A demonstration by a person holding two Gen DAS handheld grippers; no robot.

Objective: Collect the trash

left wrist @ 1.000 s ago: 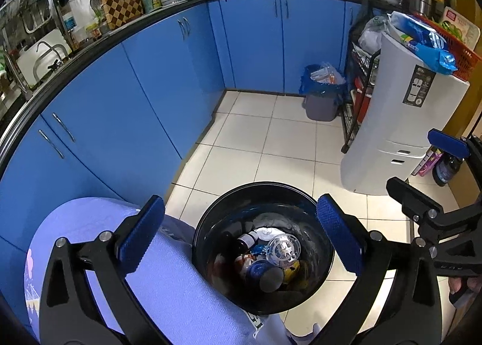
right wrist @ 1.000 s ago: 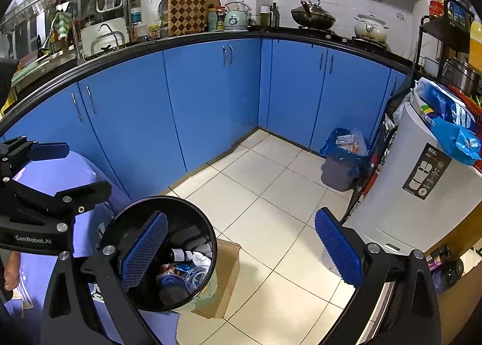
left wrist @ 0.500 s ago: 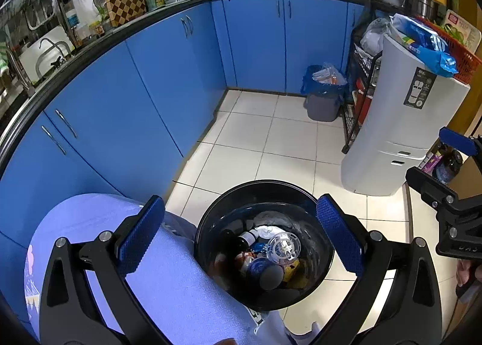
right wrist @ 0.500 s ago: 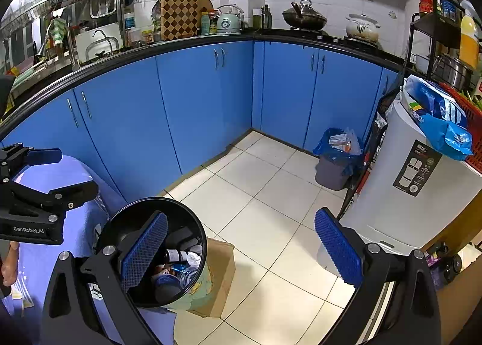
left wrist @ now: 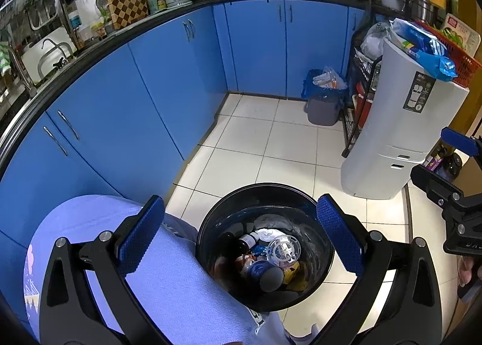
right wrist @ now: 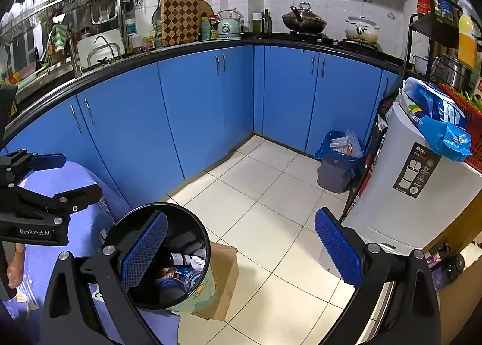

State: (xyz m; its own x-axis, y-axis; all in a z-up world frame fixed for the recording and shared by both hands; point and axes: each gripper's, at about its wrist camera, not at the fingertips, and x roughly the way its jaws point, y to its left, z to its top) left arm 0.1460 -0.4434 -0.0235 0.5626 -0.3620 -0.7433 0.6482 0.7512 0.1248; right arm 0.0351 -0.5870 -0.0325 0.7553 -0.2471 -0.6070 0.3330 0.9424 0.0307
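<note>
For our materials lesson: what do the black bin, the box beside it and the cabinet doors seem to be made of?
Black bin: probably glossy plastic or painted metal; its inner wall reflects light.
Box: brown corrugated cardboard, matte, with a folded flap.
Cabinet doors: smooth blue laminate or painted board, slight sheen, with metal bar handles.

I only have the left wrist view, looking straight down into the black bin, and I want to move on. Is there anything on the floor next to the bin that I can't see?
Observer: Yes. The right wrist view shows a brown cardboard box on the floor tiles right beside the black bin, on the side away from the person.
Operator: Is the right gripper already carrying anything?
Observer: No. The right gripper is open, and only bare tiles and the bin's edge show between its fingers.
</note>
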